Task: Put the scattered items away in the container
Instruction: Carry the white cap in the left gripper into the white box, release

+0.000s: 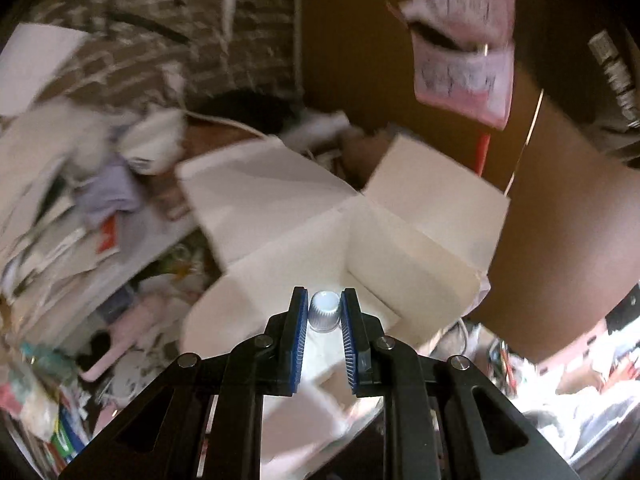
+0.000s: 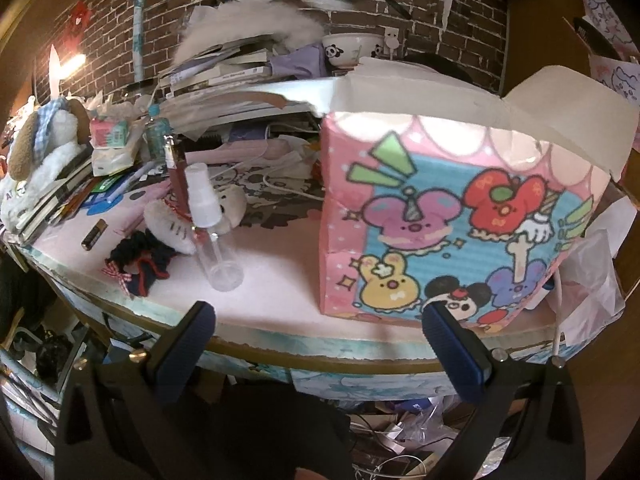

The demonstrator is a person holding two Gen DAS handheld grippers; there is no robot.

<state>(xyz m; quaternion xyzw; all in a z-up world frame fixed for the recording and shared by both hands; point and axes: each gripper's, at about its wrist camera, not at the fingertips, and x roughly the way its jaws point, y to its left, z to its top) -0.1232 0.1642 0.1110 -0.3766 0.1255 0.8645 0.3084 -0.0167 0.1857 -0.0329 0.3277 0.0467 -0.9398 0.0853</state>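
Two tongs show: the left tongs (image 1: 325, 312) clench a white-capped tube (image 1: 324, 314) above the open box (image 1: 400, 240). Right tongs (image 2: 318, 322) hang released near the counter (image 2: 280, 304).

Brown brick wall (image 2: 168, 20), cluttered pink-topped desk (image 2: 280, 280); lit lamp (image 2: 74, 60) at left

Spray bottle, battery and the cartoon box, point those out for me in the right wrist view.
Spray bottle (image 2: 214, 236): right wrist view, on its clear body.
Battery (image 2: 94, 234): right wrist view, on the middle of its dark casing.
Cartoon box (image 2: 452, 216): right wrist view, on its printed front wall.
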